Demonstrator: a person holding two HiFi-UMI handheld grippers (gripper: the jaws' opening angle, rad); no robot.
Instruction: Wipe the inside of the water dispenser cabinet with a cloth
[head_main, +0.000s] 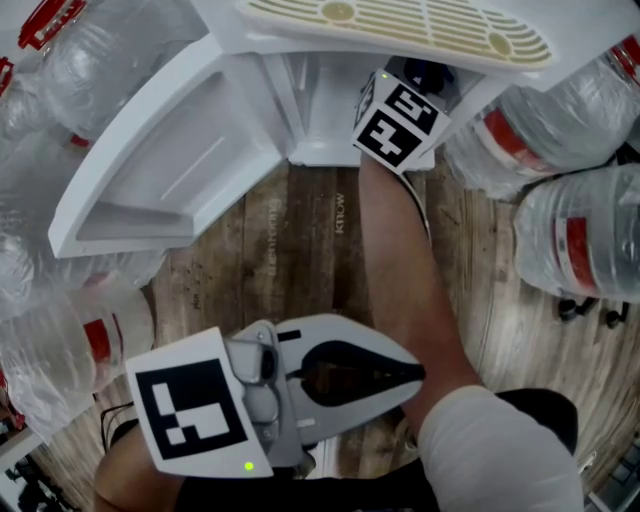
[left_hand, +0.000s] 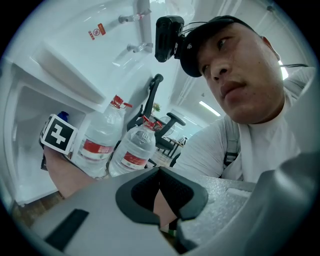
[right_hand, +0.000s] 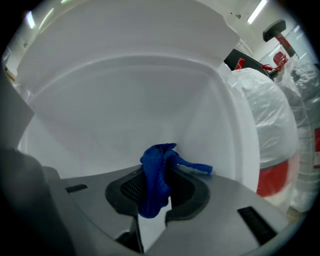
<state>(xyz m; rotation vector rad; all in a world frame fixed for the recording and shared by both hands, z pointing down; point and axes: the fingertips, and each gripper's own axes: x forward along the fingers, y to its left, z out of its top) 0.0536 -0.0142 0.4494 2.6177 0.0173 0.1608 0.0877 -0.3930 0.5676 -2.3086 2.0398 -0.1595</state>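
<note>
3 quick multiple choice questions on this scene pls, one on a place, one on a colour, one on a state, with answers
1. Where is the right gripper?
A) inside the open cabinet
B) on top of the cabinet
C) under the cabinet

2. What colour is the cloth?
A) white
B) blue
C) red

3. What state is the left gripper in?
A) shut on the cloth
B) wide open
C) shut and empty

Answers:
1 A: white cabinet walls fill the right gripper view.
2 B: the bunched cloth pinched in the right gripper is blue.
3 C: its jaws meet with nothing between them.
</note>
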